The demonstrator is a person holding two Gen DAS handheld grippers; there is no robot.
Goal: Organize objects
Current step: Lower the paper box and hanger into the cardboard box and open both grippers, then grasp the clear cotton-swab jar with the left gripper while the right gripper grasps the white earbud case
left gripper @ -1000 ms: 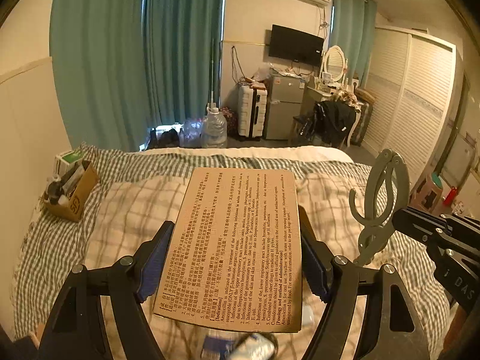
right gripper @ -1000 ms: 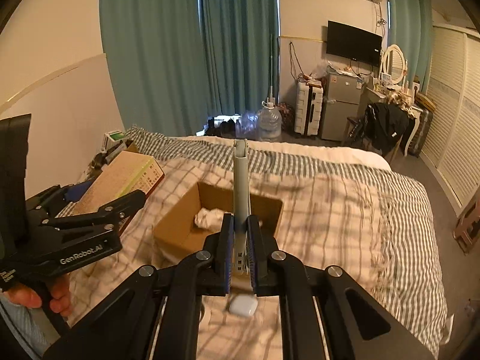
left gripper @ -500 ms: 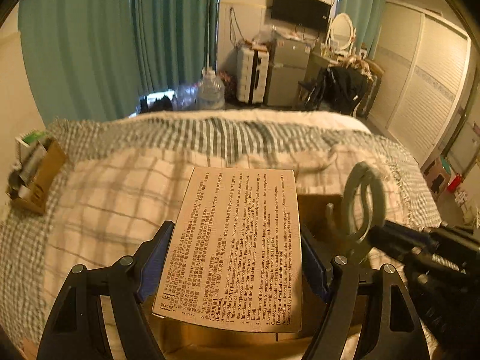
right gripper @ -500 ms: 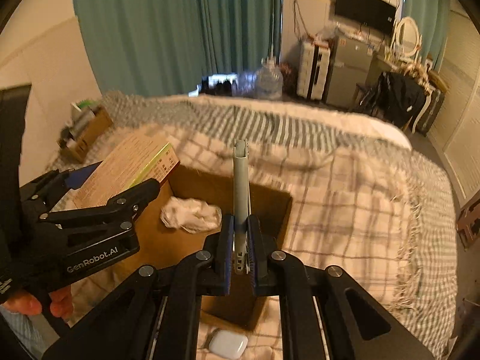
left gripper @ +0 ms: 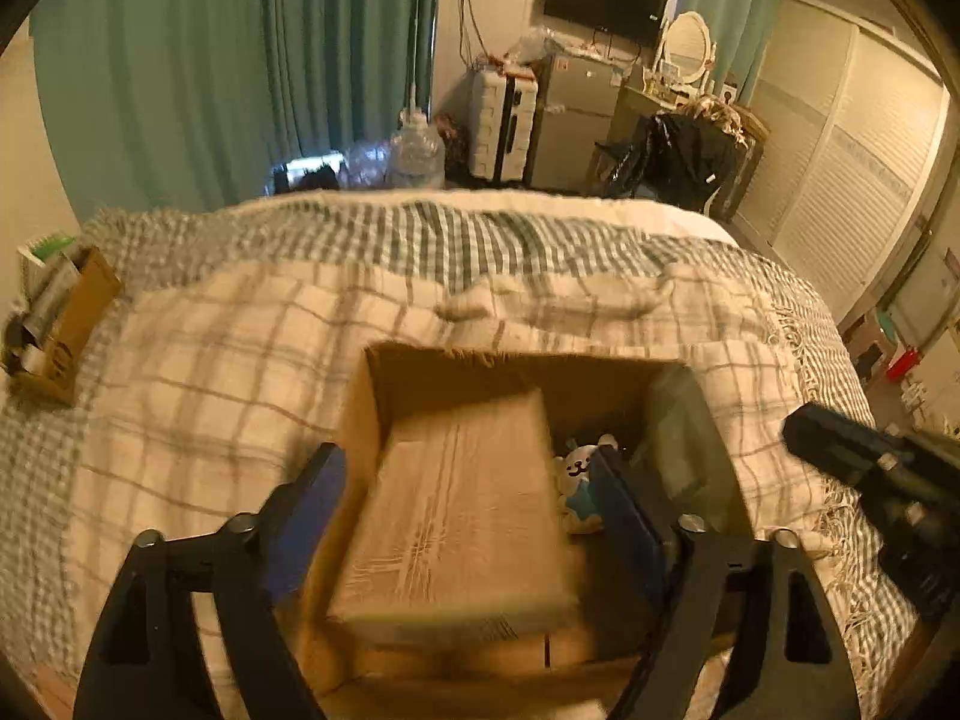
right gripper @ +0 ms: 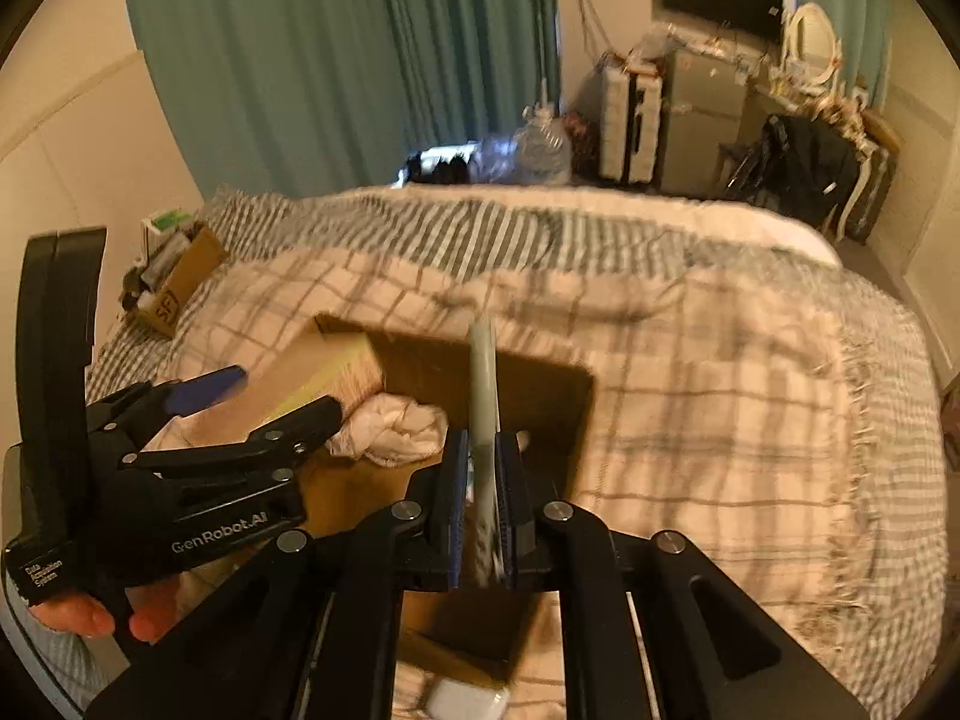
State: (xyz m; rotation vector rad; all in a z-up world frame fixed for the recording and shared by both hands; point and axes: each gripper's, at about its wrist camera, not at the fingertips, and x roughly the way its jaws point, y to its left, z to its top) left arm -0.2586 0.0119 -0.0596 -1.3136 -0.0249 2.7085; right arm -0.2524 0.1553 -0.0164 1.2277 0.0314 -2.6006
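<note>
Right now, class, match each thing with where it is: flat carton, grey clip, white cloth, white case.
1 flat carton
2 grey clip
3 white cloth
4 white case

A clamped in right hand-held gripper
B on blanket, outside cardboard box
C inside cardboard box
D between the fingers of left hand-held gripper

Pairs: 1-D (jaws opening, carton loose), 2-A, 3-C, 4-B.

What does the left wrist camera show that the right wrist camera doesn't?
Left wrist only: a small white toy deep in the cardboard box, beside the flat packet dropping from the opening left tongs.

Right wrist only: a white cloth in the box, the grey clip pinched edge-on in the right tongs, a white case on the blanket, and the fingers holding the left tongs.

Both: box, packet, blanket, curtains.
</note>
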